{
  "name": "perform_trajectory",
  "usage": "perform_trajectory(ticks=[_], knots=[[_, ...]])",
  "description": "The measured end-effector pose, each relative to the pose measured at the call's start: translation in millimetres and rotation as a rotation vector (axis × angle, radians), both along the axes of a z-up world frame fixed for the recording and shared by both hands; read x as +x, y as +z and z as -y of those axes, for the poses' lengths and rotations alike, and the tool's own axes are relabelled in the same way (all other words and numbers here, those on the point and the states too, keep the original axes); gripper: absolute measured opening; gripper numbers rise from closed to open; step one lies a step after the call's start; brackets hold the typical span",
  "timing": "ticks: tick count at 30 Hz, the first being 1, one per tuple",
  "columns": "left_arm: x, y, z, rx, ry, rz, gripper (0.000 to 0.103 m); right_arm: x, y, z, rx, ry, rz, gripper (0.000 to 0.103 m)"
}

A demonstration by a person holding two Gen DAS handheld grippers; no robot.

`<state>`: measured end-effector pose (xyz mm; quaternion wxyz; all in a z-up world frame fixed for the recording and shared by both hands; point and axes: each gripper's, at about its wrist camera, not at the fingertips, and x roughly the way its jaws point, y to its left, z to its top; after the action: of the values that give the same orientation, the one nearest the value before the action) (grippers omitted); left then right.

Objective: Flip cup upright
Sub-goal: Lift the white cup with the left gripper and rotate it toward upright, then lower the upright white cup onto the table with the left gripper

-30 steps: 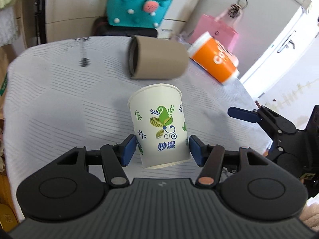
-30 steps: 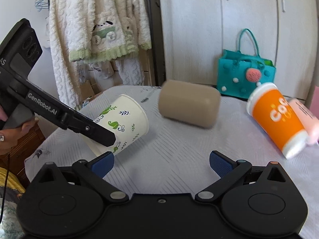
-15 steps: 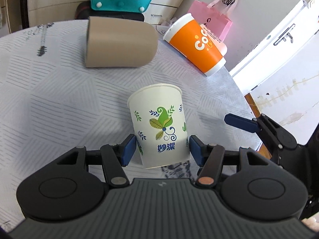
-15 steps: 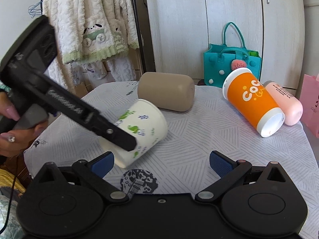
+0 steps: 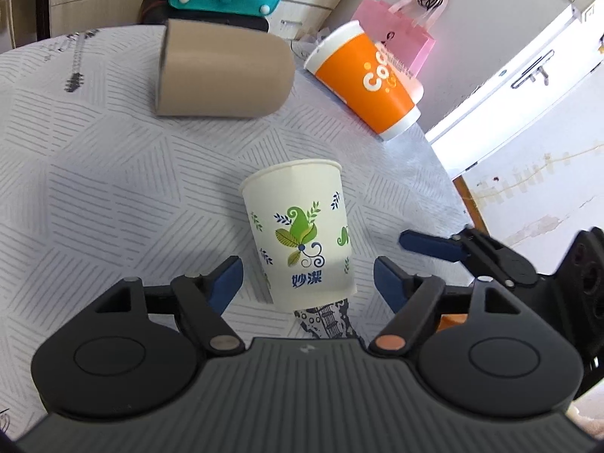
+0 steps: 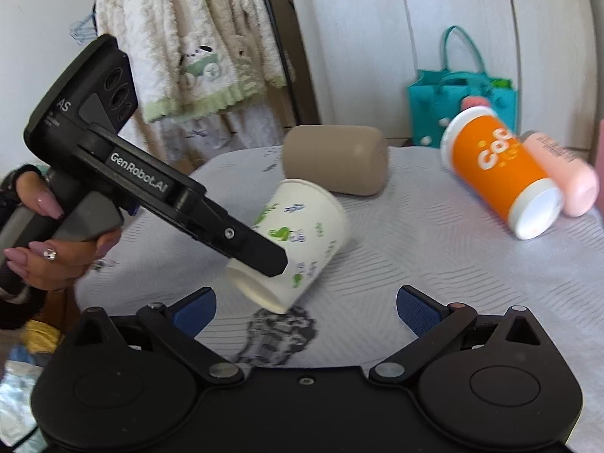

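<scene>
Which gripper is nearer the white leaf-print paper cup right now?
Left. The left gripper straddles the paper cup, fingers open on either side of its base. The right gripper hovers open just short of it.

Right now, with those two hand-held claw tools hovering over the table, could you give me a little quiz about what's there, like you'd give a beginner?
1. True or false: the left gripper is clamped on the white leaf-print paper cup.
2. What lies right next to the orange cup, on its far side from the paper cup? A) pink bottle B) teal bag C) tan cup
3. Fill in: the right gripper has its jaws ___ and holds nothing.

Key: 1 false, there is a gap on both sides of the cup; 2 A; 3 open.
</scene>
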<state>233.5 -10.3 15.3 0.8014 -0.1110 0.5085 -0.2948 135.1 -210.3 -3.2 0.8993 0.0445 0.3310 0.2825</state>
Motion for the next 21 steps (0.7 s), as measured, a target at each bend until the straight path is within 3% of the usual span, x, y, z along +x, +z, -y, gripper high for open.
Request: perform_trajectory(ticks=[3,7,14,19,21], knots=[[-2.6,5.3,-11.8,-0.006,0.023,0.018,0.083,8.0,2.7,-5.9,0.019,0.027,-0.031,0.103],[0.9,8.5,-25.3,-0.049,0.048,0.025,0.083,22.6,6.6,-17.0,-0.013,0.036,-0.063,0.103],[4.5,4.5,-21.2,-0.08,0.029,0.024,0.082,63.6,-1.2,-10.8,0.197,0.135,-0.304,0.103],[13.9,-1.9,-21.3,-0.115,0.031,0.031,0.081,74.5,-10.2,-6.4,0.204,0.116,-0.327,0.103],[14.5,-3.7,-18.9,-0.108,0.023,0.052,0.08,76.8,-13.9,-7.2,0.19,0.106,-0.329,0.095]])
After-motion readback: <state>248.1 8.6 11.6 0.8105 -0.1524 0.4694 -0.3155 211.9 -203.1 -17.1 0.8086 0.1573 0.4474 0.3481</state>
